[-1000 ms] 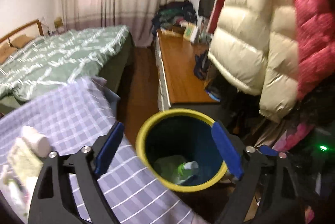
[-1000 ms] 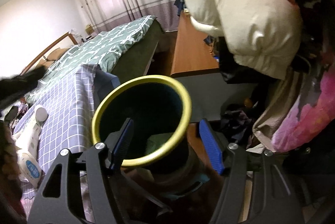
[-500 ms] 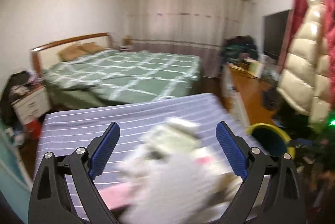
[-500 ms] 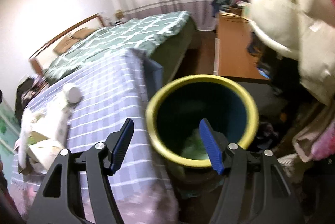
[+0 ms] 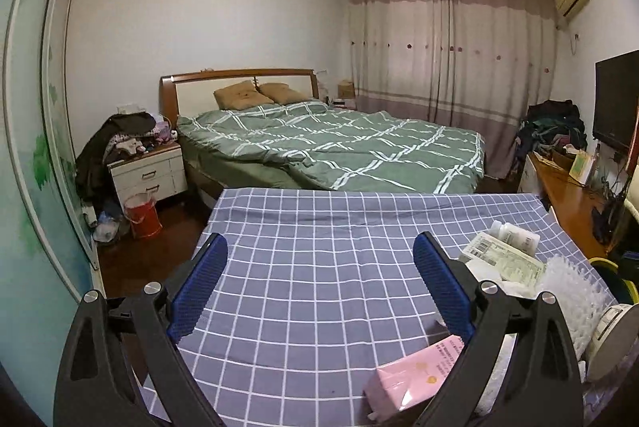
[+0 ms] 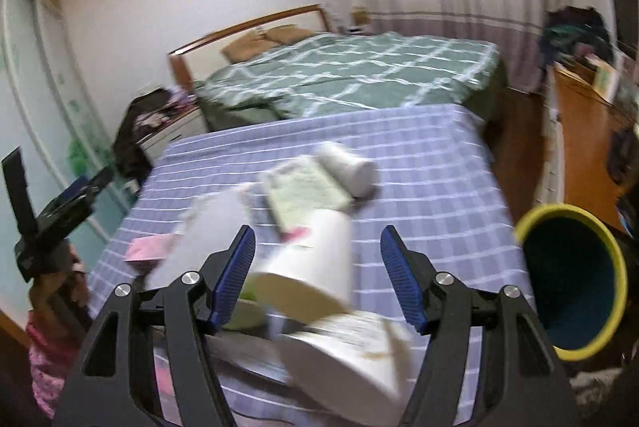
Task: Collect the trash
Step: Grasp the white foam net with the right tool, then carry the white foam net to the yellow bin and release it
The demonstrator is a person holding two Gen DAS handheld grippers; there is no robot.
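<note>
Tools both spread and empty, left tool point(image 5: 319, 291) over bare checked surface point(image 5: 319, 227), its jaws just widened, right tool point(image 6: 317, 275) facing the litter pile point(image 6: 307, 227) beside the bin point(image 6: 571, 279): pickup stage, next closing on one piece.

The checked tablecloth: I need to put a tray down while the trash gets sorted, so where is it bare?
The checked tablecloth is bare across its left and far half, toward the bed. Trash crowds the near right corner by the yellow-rimmed bin: pink packet, printed carton, white bottle, paper cup. Both grippers hang open.
</note>
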